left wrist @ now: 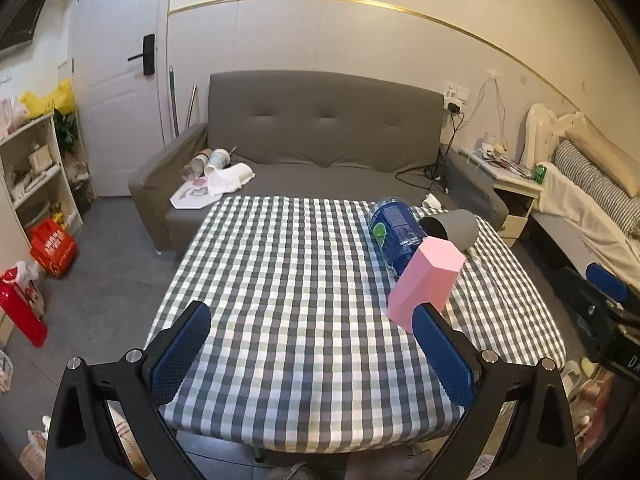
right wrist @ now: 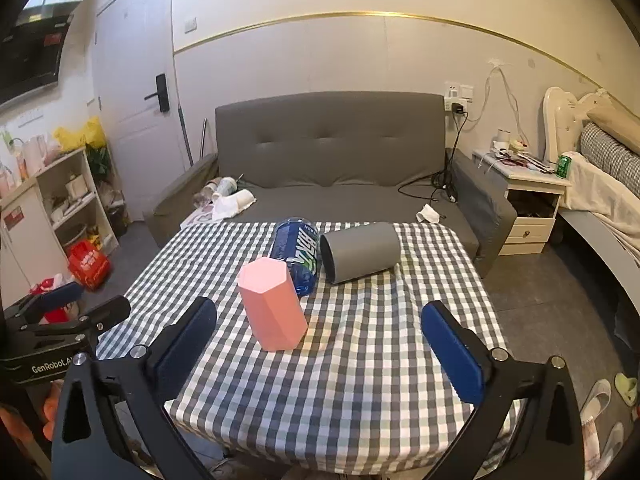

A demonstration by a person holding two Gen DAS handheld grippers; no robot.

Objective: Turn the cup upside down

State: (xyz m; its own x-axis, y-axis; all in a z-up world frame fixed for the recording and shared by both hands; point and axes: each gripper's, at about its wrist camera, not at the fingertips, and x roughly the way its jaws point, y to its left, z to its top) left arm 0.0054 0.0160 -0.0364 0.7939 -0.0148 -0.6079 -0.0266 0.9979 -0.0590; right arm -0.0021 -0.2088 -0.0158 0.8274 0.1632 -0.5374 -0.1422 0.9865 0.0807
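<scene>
A pink faceted cup (right wrist: 274, 306) stands with its closed end up on the checked tablecloth (right wrist: 360, 360); it also shows in the left wrist view (left wrist: 426, 280). A grey cup (right wrist: 360, 252) lies on its side behind it, its mouth facing left, also in the left wrist view (left wrist: 454, 228). My right gripper (right wrist: 320, 328) is open and empty, near the table's front edge, short of the pink cup. My left gripper (left wrist: 312, 336) is open and empty, over the table's front left part; its right finger (left wrist: 442, 352) is in front of the pink cup.
A blue plastic bottle (right wrist: 296, 254) lies on its side between the two cups, also seen in the left wrist view (left wrist: 396, 232). A grey sofa (right wrist: 332, 152) stands behind the table. A nightstand (right wrist: 528, 200) and bed are at the right, shelves (right wrist: 60, 208) at the left.
</scene>
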